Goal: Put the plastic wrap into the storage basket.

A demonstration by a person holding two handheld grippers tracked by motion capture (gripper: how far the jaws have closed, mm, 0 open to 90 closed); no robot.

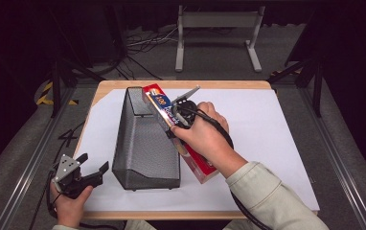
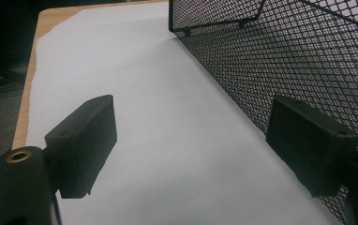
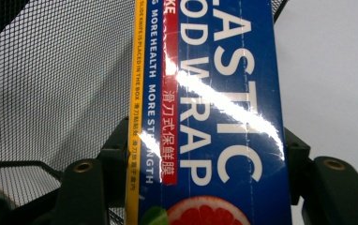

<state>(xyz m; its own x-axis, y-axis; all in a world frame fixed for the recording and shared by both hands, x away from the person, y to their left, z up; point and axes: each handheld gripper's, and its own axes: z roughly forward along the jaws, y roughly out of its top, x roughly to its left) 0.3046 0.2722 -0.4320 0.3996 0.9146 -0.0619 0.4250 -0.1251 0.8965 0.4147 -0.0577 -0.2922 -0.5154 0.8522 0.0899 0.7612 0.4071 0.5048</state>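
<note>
A long blue, red and yellow plastic food wrap box (image 1: 164, 112) lies slantwise beside the right wall of a black wire-mesh basket (image 1: 145, 139). My right gripper (image 1: 177, 117) is shut on the box near its far half; in the right gripper view the box (image 3: 214, 117) runs up between both jaws, with the basket mesh (image 3: 55, 79) to its left. My left gripper (image 1: 92, 167) stands open near the table's front left corner, nothing between its fingers. In the left gripper view its open jaws frame white paper, and the basket wall (image 2: 285, 61) stands close on the right.
White paper (image 1: 262, 134) covers most of the wooden table (image 1: 181, 85). A grey metal stand (image 1: 217, 36) and cables lie on the floor beyond the far edge. Dark frame rails run along both sides of the table.
</note>
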